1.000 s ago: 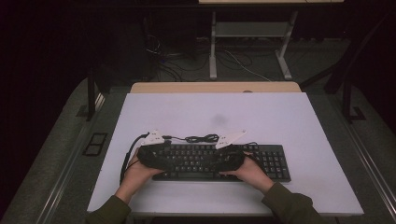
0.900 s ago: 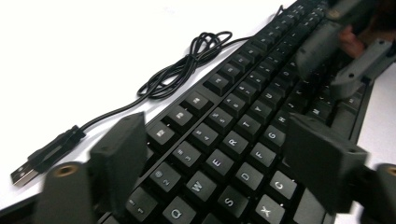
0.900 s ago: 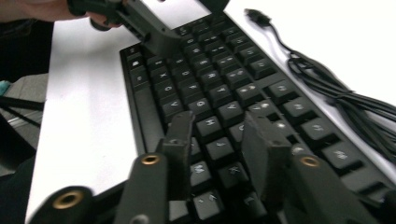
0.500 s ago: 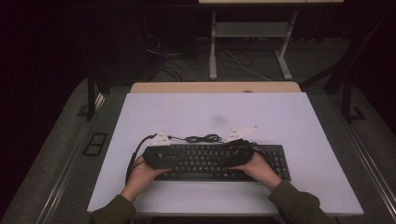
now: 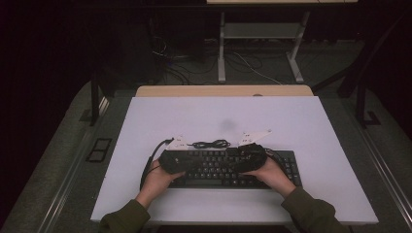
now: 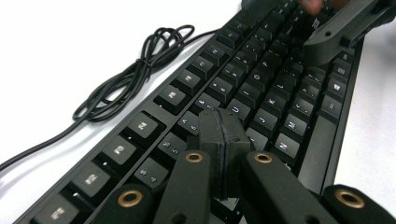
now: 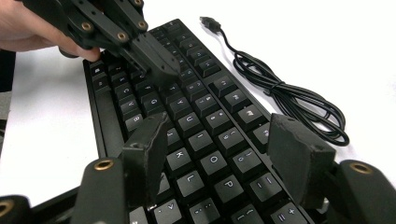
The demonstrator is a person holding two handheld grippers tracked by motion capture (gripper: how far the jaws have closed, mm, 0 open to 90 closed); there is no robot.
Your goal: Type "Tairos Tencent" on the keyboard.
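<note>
1. Keyboard lies flat near the front edge of the table, long axis running left-right across the person; keys face up.
2. Left gripper sits over the keyboard's left end. In the left gripper view its jaws are pressed together, pads touching w/ nothing between them, tips low over the number/letter rows near the 5 and 6 keys.
3. Right gripper hovers over the right-centre keys. In the right gripper view its jaws stand wide apart, the O, P and L keys visible in the gap; not clamped on anything.
4. Each gripper points inward along the keyboard's length, toward the other. The right gripper view shows the left gripper farther off w/ its tip down among the keys.
5. Key relation: the keys lie directly under both tools, so the next move is likely straight down, not a sideways reach. The closed left tip looks nearer the keycaps and fit to poke a single key; whether it touches one now can't be told.
6. Cable is coiled loose on the table just behind the keyboard, its USB plug unconnected, clear of both grippers.
</note>
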